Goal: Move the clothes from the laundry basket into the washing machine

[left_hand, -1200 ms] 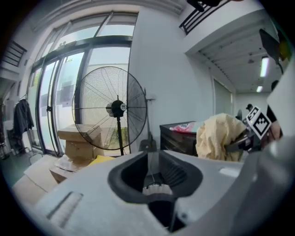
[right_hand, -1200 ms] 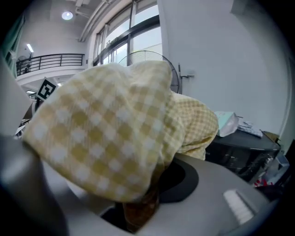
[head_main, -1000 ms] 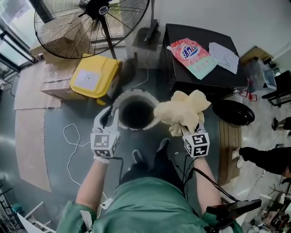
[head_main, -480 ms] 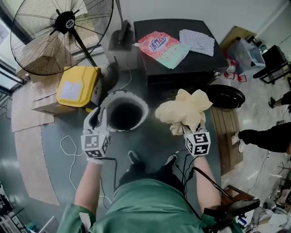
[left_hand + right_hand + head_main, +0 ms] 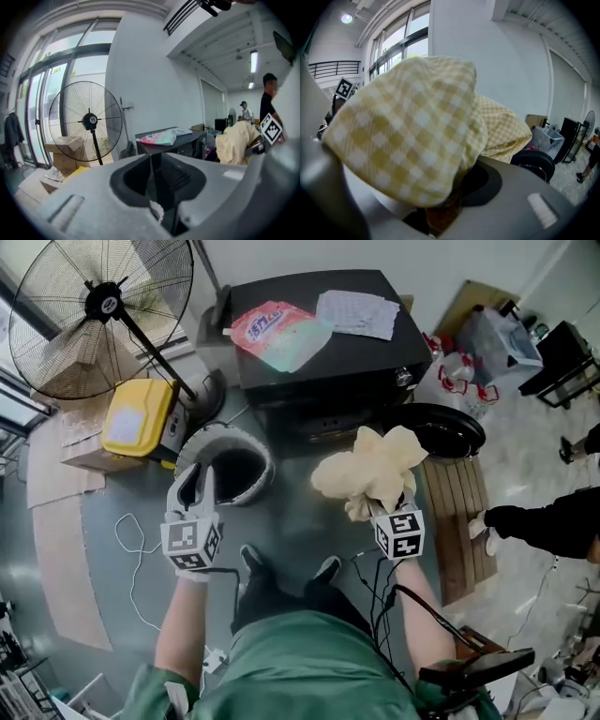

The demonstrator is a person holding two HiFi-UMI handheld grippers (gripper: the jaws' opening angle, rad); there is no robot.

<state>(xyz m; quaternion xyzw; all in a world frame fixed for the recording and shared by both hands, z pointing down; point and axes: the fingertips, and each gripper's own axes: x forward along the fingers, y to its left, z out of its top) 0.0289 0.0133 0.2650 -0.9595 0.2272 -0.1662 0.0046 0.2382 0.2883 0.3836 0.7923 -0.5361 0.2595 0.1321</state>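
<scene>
Head view: the grey floor (image 5: 300, 521) carries a round white laundry basket (image 5: 225, 430), which stands just ahead of the left gripper (image 5: 192, 479). A yellow container (image 5: 136, 418) sits beside the basket, and a pedestal fan (image 5: 103, 306) stands behind it. A black cabinet (image 5: 375, 352) stands beyond the basket; a pink detergent pouch (image 5: 277, 332) and a white sheet (image 5: 356, 313) lie on its top. A black round tub (image 5: 448, 427) rests to the right of the cabinet, next to wooden slats (image 5: 450, 521). The right gripper (image 5: 386, 502) holds a yellow checked garment (image 5: 370, 465) above the floor, between the basket and the tub. Cardboard sheets (image 5: 56, 549) lie at the left edge. Left gripper view: the jaws stand slightly apart with nothing between them. The fan, the cabinet and tall windows (image 5: 47, 93) lie ahead, and the garment shows at the right. Right gripper view: the jaws are clenched on a fold of the garment, which fills most of the frame. A white wall (image 5: 487, 70) and the tub lie behind it.
</scene>
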